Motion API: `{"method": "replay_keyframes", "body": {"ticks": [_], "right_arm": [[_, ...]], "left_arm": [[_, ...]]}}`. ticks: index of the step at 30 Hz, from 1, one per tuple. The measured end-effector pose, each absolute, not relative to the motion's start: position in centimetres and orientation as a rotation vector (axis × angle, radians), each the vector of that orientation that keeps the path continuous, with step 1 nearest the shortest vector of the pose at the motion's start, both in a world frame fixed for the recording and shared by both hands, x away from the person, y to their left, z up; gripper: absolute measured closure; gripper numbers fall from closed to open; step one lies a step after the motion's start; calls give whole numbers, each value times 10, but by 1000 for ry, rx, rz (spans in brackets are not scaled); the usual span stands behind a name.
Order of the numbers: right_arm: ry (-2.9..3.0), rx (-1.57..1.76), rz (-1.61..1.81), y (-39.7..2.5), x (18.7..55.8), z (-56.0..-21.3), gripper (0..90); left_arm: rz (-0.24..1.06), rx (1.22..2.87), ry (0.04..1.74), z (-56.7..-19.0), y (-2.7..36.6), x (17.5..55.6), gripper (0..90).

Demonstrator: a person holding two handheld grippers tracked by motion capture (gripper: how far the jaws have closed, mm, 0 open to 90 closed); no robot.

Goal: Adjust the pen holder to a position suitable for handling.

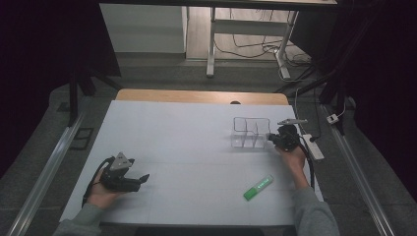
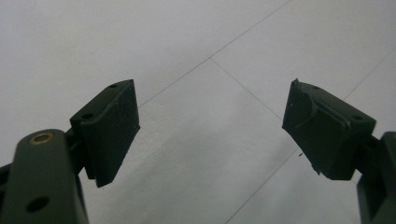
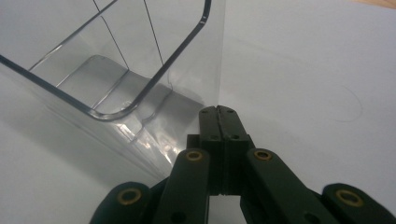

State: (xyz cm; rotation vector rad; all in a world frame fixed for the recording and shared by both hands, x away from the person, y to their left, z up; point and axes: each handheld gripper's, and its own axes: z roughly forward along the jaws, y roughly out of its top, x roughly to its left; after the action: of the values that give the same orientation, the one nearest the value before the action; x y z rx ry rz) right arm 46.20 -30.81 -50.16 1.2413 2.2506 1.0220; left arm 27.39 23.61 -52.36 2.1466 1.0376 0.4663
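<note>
— Where is the right gripper (image 1: 273,139) just now?

— At the near right corner of the clear box (image 1: 251,132), on the far right part of the table (image 1: 187,128). In the right gripper view its jaws are pressed together right at the box's corner edge (image 3: 140,88). It may be pinching the thin wall, but the plastic is too clear to be sure, so I cannot tell whether anything sits between them.

— And how does the box lie from that gripper?

— Ahead of it and to its left, upright, with dividers inside and its open top up.

— The left gripper (image 1: 142,178)?

— Low over the near left of the table, well apart from the box. Its jaws are spread wide, with nothing but bare table between them.

— Anything else close by?

— A green marker (image 1: 258,188) lies flat behind the right gripper, just beside the person's right forearm, touching neither gripper.
</note>
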Motion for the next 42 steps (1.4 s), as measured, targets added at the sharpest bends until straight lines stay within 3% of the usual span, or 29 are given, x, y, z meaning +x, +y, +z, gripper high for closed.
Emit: {"method": "replay_keyframes", "body": {"ticks": [42], "right_arm": [[2362, 1105, 1020, -223, 469, -504, 893]], "left_arm": [[479, 2169, 1038, -525, 235, 274, 181]]}}
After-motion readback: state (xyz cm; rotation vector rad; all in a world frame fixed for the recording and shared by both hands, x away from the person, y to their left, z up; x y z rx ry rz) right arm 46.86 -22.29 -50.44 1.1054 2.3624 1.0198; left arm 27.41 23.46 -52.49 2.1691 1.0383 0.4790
